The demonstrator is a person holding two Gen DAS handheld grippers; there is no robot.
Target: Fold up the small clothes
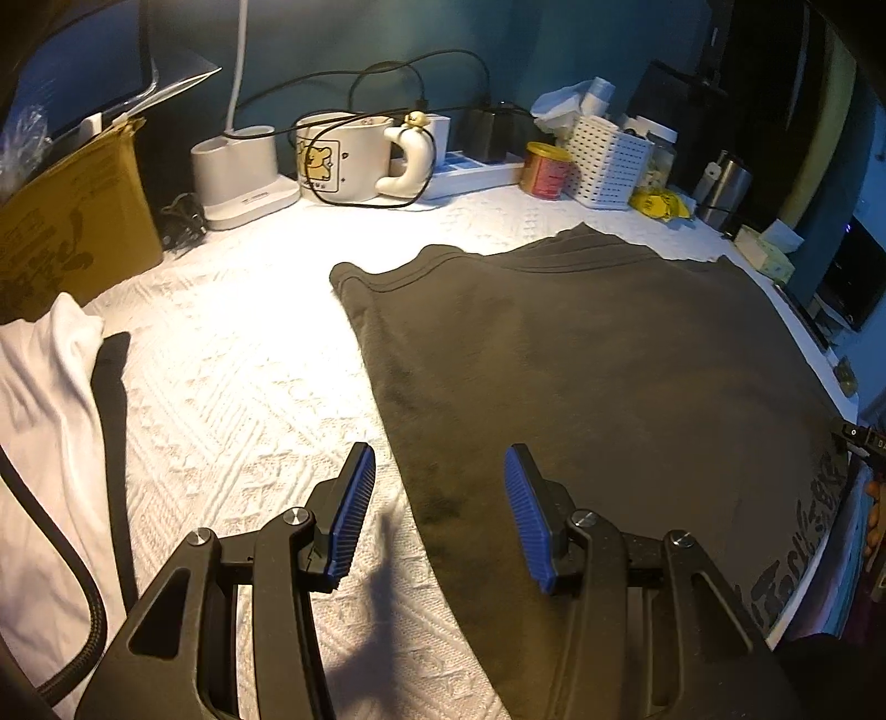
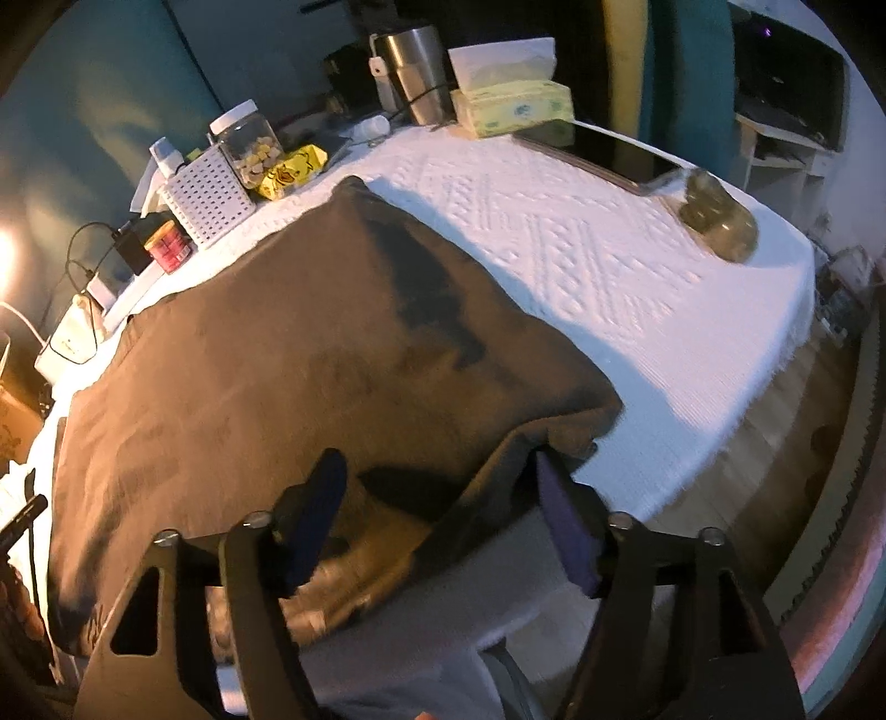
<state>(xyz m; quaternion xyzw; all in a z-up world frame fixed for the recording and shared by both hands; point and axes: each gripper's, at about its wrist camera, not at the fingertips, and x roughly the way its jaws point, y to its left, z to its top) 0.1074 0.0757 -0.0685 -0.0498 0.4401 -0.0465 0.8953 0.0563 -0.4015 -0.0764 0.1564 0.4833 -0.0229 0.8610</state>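
Two tongs, both spread wide and empty: my left tongs (image 1: 437, 518) hover over the near left edge of the dark grey T-shirt (image 1: 581, 376) lying flat on the tabletop (image 1: 238, 376); my right tongs (image 2: 443, 526) straddle its rumpled near corner. Pinching too deep there could catch the white tablecloth (image 2: 581, 266) too.

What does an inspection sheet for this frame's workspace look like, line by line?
Surface: table under a white textured cloth.
Job's things: dark brown garment spread flat, near right corner rumpled; white garment at the left.
Clutter: cartoon mug, red tin, white perforated basket, cardboard box, tissue box, steel tumbler, snack jar, tablet.
Grippers: left gripper with jaws open over the brown garment's left edge; right gripper with jaws open at the rumpled corner.
Cables: black cable looping behind the mug.
Surroundings: teal wall, shelf unit.
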